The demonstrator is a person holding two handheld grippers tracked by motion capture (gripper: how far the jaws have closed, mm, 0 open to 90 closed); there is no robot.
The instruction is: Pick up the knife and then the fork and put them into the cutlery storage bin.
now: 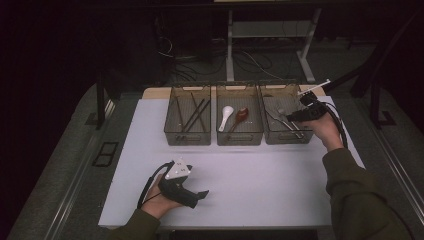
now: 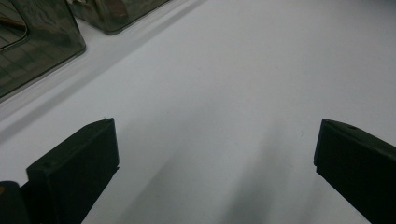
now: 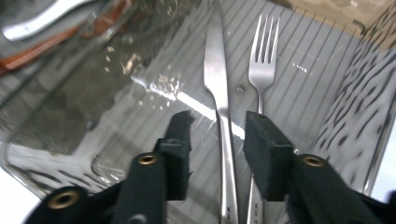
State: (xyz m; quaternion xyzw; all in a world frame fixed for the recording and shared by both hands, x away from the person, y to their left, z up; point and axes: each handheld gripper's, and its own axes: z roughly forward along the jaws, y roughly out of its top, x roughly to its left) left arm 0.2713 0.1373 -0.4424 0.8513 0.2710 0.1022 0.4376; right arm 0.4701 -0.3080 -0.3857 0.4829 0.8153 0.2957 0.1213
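- The right gripper (image 3: 217,140) hung over the right bin (image 1: 274,136), at the table's far right, its jaws parted with a gap on each side of the knife (image 3: 217,79) handle; it gripped nothing.
- The knife lay flat on the ribbed floor of that bin, just beside a fork (image 3: 262,70) on its right, blade and tines pointing away from the gripper.
- The left gripper (image 1: 200,195) rested on the white table (image 1: 260,175) near the front left edge, jaws wide apart and empty.
- The middle bin (image 1: 240,136) held a white spoon (image 1: 226,116) and a red-brown spoon (image 1: 240,116).
- The left bin (image 1: 187,137) held dark chopsticks (image 1: 195,114).
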